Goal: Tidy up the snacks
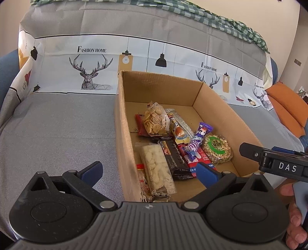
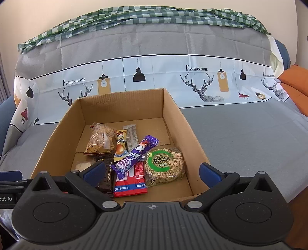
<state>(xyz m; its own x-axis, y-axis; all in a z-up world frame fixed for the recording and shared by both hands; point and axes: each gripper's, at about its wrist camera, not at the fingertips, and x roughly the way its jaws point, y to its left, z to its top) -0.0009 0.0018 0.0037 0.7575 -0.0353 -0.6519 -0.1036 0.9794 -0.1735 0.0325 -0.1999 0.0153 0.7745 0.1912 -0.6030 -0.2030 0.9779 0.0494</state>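
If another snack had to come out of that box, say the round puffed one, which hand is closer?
Probably the right gripper: it is open, and the round snack lies between its fingers. The left gripper straddles the box's far wall.

Home living room, by look of it. Sofa [image 2: 240, 138] draped in grey cover printed with deer, lamps, "Fashion Home" band [image 2: 173, 77]. Green checked cloth [image 2: 134, 16] along backrest. Orange cushion [image 2: 294, 82] at right end. Plain cream wall [image 1: 57, 5] behind.
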